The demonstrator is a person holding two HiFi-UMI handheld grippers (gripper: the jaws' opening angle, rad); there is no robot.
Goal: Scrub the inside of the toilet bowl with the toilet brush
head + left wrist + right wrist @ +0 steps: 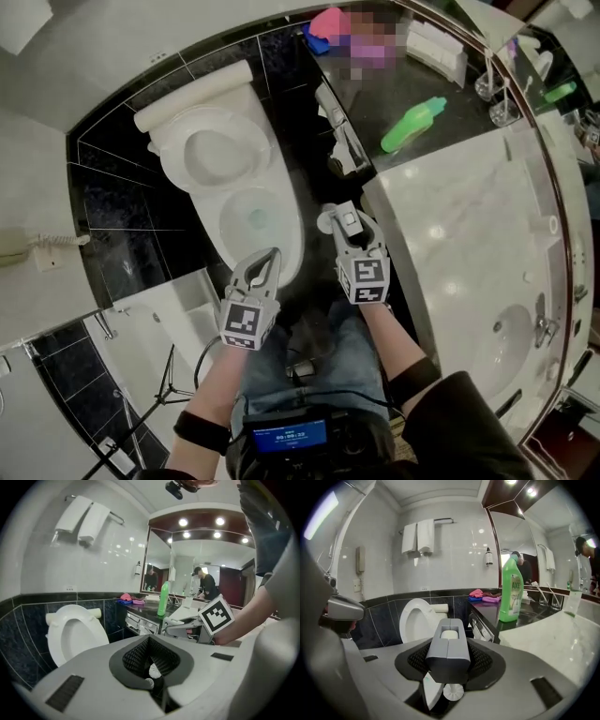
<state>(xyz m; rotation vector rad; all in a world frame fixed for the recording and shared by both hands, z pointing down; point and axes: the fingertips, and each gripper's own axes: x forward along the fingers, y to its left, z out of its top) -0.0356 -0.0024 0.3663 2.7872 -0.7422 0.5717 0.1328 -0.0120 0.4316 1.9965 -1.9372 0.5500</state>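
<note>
The white toilet stands open, its lid and seat raised against the wall and the bowl showing water. My left gripper hovers over the bowl's front rim, fingertips together and nothing between them; the left gripper view shows the raised seat ahead. My right gripper is just right of the bowl, shut on a grey handle with a white inset, which looks like the toilet brush's handle. The brush head is not clearly visible. In the right gripper view the toilet is ahead and slightly left.
A marble counter with a sink runs along the right. On its dark far section stand a green bottle and pink and blue cloths. Towels hang above the toilet. A wall phone is at left.
</note>
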